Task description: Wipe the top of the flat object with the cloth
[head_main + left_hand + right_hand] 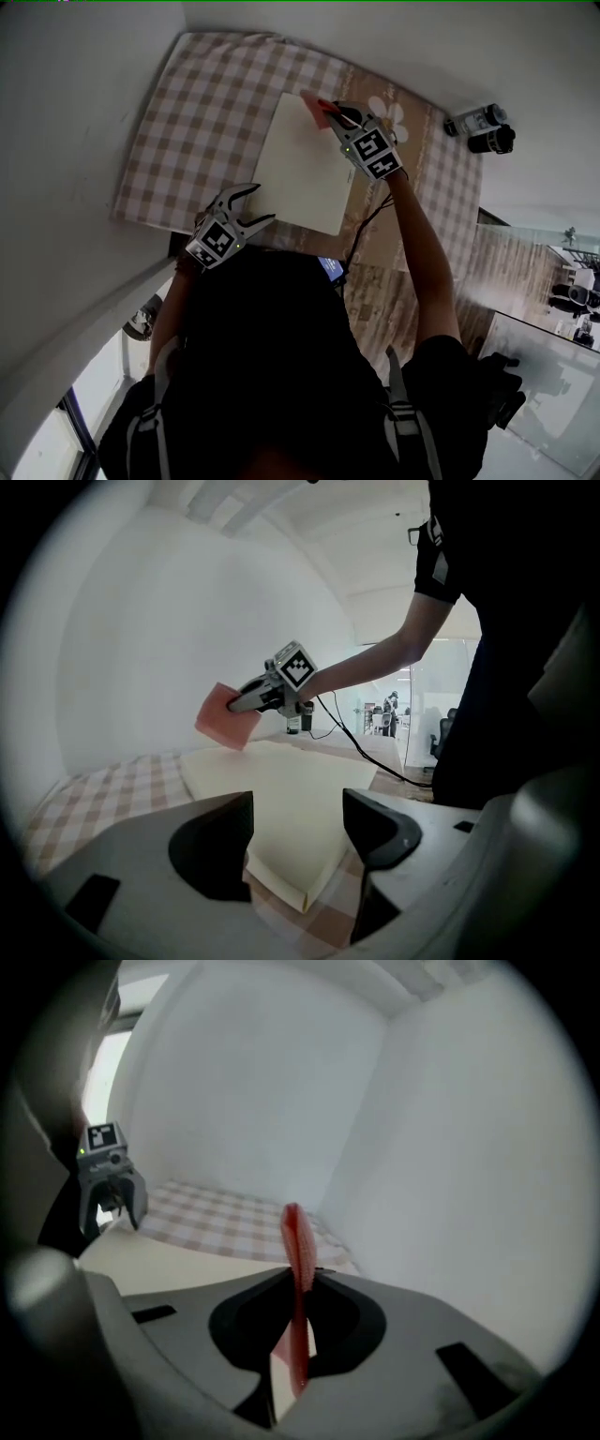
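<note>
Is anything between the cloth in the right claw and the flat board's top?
Nothing visible. The right claw pinches the pink cloth at the far corner of the cream board, whose top is bare. The left claw, open, is at the board's near corner, well apart from the cloth.

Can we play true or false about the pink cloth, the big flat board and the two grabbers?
1. The right gripper pinches the pink cloth in its jaws. True.
2. The left gripper holds a cloth too. False: its jaws stand apart with nothing gripped.
3. The flat board lies on a checked tablecloth. True.
4. The pink cloth is at the board's near edge, beside the left gripper. False: it is at the board's far corner.
</note>
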Tool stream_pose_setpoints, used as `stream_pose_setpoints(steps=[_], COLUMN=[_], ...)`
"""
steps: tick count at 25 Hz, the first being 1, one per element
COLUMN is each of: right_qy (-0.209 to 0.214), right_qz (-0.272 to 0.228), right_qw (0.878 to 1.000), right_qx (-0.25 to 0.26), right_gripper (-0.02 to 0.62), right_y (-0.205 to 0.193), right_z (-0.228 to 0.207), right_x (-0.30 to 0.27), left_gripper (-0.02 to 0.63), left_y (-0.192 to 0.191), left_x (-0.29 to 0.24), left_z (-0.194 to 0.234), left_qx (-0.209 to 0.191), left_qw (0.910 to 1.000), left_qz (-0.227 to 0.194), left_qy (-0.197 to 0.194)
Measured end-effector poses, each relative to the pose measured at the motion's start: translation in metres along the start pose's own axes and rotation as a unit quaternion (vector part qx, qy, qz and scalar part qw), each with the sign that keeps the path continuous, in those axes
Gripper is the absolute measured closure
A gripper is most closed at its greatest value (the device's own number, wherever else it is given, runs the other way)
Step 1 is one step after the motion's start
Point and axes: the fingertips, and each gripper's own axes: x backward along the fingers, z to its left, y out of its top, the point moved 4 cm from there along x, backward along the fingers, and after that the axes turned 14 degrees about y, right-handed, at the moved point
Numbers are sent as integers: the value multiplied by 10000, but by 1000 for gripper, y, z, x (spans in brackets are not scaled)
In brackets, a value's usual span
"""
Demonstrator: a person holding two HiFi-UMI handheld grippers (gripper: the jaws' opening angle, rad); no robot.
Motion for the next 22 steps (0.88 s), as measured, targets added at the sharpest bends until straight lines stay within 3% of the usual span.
stream_pose_setpoints(steps=[4,6,10,13,18,22], right_qy=[-944,-1084,-432,-90,-13,48], right_qz=[540,821,1514,1862,1622,1617], right_qw=[9921,9878,9867,9825,9854,9860], right_qx=[628,760,394,39,-513,-412], right_gripper=[572,572,572,572,574,575], right_y=[-4,-8,-43,-72,-85,-83], right_z=[-38,-49,-43,-32,-30,-23], right_x=[-2,-7,-33,-48,-52,-53], left_gripper=[293,295,296,296,293,291], left_y=[-6,-10,-13,-22,-13,-13], left_x=[-3,-4,-6,-7,-4,-4], left_z=[1,2,-1,-3,2,3], left_qx=[4,-6,-121,31,109,300], left_qw=[10000,9999,9998,9996,9996,9993], left_qz=[77,151,177,264,246,220], left_qy=[38,37,28,59,-11,-48])
